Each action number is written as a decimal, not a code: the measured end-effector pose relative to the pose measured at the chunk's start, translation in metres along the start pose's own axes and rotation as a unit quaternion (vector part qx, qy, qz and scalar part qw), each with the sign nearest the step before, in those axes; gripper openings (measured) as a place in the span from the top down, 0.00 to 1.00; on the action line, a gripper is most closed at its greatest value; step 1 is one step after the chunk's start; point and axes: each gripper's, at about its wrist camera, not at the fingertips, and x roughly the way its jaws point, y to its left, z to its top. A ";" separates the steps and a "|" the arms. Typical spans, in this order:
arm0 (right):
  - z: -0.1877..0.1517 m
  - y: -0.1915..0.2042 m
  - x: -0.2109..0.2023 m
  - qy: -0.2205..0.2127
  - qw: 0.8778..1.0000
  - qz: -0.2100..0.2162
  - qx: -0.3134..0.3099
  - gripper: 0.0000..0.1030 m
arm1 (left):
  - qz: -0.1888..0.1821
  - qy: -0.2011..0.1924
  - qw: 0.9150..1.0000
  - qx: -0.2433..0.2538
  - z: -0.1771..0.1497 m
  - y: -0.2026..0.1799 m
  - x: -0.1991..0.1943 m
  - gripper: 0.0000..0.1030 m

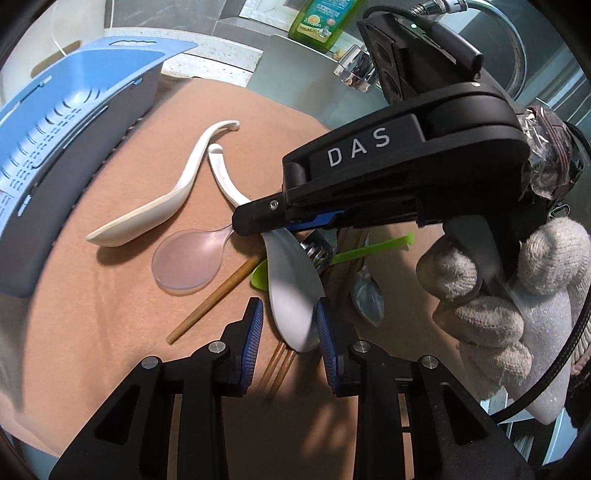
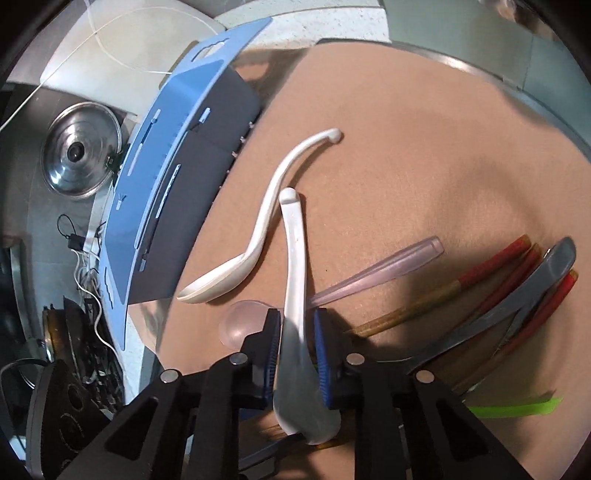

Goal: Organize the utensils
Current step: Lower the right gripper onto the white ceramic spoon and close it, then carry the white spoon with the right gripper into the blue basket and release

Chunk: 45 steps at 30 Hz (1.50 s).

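A white ceramic spoon (image 1: pixel 293 291) lies on top of a pile of utensils on the tan mat (image 1: pixel 92 314). My left gripper (image 1: pixel 291 326) is shut on its bowl, a blue pad on each side. My right gripper (image 1: pixel 255 225), held by a gloved hand (image 1: pixel 480 295), reaches in from the right and covers the same spoon's neck. In the right wrist view that spoon (image 2: pixel 295 266) runs between the right gripper's (image 2: pixel 297 339) pads, which close on its handle just above the bowl. A second white spoon (image 1: pixel 147 221) (image 2: pixel 258 229) lies loose to the left.
A blue and grey utensil rack (image 1: pixel 55 147) (image 2: pixel 177 166) stands along the mat's left edge. A pink translucent spoon (image 1: pixel 188 262), wooden chopstick (image 1: pixel 214 299), green spoon (image 1: pixel 369 247), metal spoon (image 1: pixel 367 295) and red-tipped chopsticks (image 2: pixel 495 266) crowd the pile. A soap bottle (image 1: pixel 321 18) and a tap (image 1: pixel 354 70) stand behind.
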 end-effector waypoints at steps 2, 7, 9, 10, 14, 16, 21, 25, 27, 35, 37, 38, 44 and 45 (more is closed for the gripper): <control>-0.001 -0.003 -0.001 0.000 1.000 0.006 0.007 0.87 | -0.006 0.000 1.000 -0.001 0.001 0.000 0.002 0.76; -0.002 -0.011 -0.005 -0.006 1.000 0.015 0.025 0.87 | -0.013 -0.008 1.000 -0.007 0.001 0.005 0.002 0.78; -0.002 -0.014 -0.007 -0.010 0.999 0.023 0.038 0.87 | -0.016 -0.010 1.000 -0.008 0.001 0.006 0.000 0.79; -0.002 -0.016 -0.008 -0.011 0.999 0.025 0.043 0.87 | -0.015 -0.012 1.000 -0.005 0.000 0.006 0.000 0.80; -0.004 -0.018 -0.013 -0.017 0.998 0.029 0.049 0.87 | -0.009 -0.017 1.000 0.008 -0.001 0.002 -0.003 0.80; -0.005 -0.017 -0.016 -0.021 0.998 0.031 0.051 0.87 | -0.009 -0.019 1.000 0.012 0.000 0.001 -0.002 0.80; -0.009 -0.015 -0.027 -0.034 0.997 0.040 0.058 0.87 | -0.010 -0.026 0.999 0.026 0.001 -0.011 -0.014 0.81; -0.010 -0.008 -0.037 -0.048 0.996 0.046 0.057 0.87 | -0.008 -0.034 0.999 0.039 0.001 -0.015 -0.022 0.81; -0.009 -0.002 -0.042 -0.057 0.996 0.050 0.056 0.87 | -0.008 -0.039 0.998 0.044 0.001 -0.017 -0.031 0.81; 0.002 0.028 -0.057 -0.084 0.993 0.063 0.046 0.87 | -0.003 -0.059 0.996 0.064 0.018 -0.007 -0.062 0.81; 0.007 0.038 -0.059 -0.090 0.993 0.066 0.042 0.87 | -0.002 -0.063 0.996 0.066 0.021 -0.001 -0.070 0.81; 0.009 0.042 -0.058 -0.091 0.993 0.067 0.041 0.87 | -0.001 -0.065 0.996 0.067 0.022 0.001 -0.075 0.81; 0.026 0.070 -0.055 -0.100 0.991 0.079 0.036 0.87 | 0.007 -0.078 0.994 0.072 0.028 0.019 -0.097 0.81; 0.030 0.075 -0.055 -0.101 0.991 0.081 0.034 0.87 | 0.010 -0.081 0.994 0.074 0.031 0.023 -0.101 0.81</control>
